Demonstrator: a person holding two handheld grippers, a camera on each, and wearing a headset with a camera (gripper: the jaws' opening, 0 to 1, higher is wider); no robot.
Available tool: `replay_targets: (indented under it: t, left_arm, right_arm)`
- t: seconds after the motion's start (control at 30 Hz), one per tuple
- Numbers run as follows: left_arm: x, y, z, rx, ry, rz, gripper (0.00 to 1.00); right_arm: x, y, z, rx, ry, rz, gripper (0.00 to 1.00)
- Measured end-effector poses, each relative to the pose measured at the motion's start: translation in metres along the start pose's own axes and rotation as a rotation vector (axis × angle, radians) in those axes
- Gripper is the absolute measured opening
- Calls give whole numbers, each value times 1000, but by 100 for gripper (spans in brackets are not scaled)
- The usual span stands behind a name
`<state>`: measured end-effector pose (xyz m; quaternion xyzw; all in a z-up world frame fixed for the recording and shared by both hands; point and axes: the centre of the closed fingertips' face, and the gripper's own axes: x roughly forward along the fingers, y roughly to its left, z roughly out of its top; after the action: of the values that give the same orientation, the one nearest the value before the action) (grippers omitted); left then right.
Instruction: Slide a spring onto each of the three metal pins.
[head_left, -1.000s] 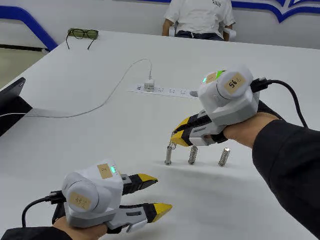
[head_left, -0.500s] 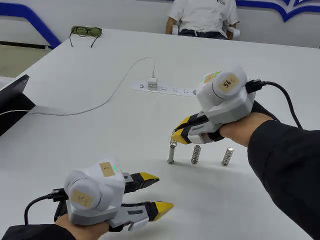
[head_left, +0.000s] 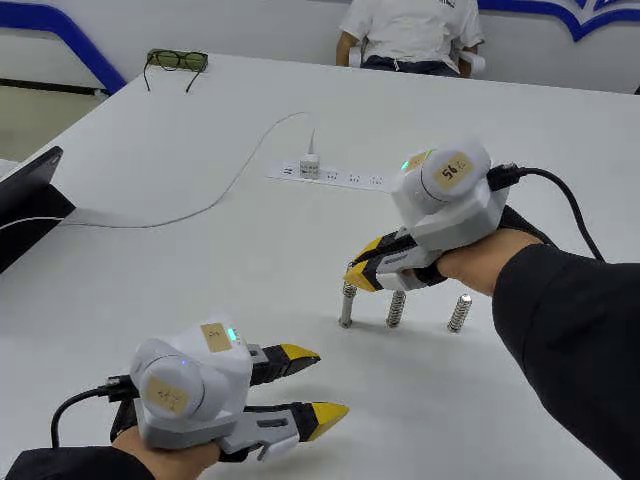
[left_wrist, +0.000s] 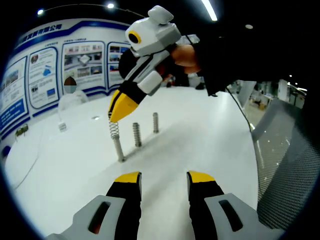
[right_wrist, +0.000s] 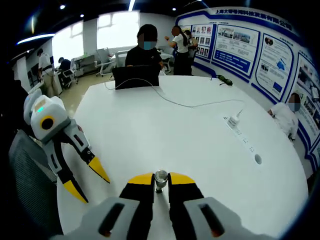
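You are pinching the spring (right_wrist: 160, 176) between the jaws of your right gripper (right_wrist: 160, 179). It is sitting on the top part of the left pin (head_left: 346, 314). The middle pin (head_left: 397, 308) and the right pin (head_left: 460, 312) are already wearing springs.

To do this step well, try going slowly and pushing straight down, so the spring is not bending sideways. Then let go.

Your left gripper (head_left: 322, 382) is waiting low over the table (head_left: 200, 300) with its jaws apart.

The left gripper view is looking from the side and showing bare pin under the spring. The right gripper view is looking at the spring end-on, so it is helping you stay in the middle.
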<state>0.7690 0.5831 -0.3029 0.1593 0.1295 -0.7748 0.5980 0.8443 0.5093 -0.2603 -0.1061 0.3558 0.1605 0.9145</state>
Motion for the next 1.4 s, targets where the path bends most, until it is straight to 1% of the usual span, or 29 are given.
replay_targets:
  t: [0.2,0.73,1.4]
  left_arm:
    - [0,1,-1,-2,1,1,37]
    - [1,1,-4,-6,8,-3,37]
    - [0,0,-7,-19,10,-1,37]
  right_arm:
    - [5,2,-5,4,13,1,12]
    - [18,-2,-20,40,28,-12,12]
    - [33,-4,-33,79,48,-38,12]
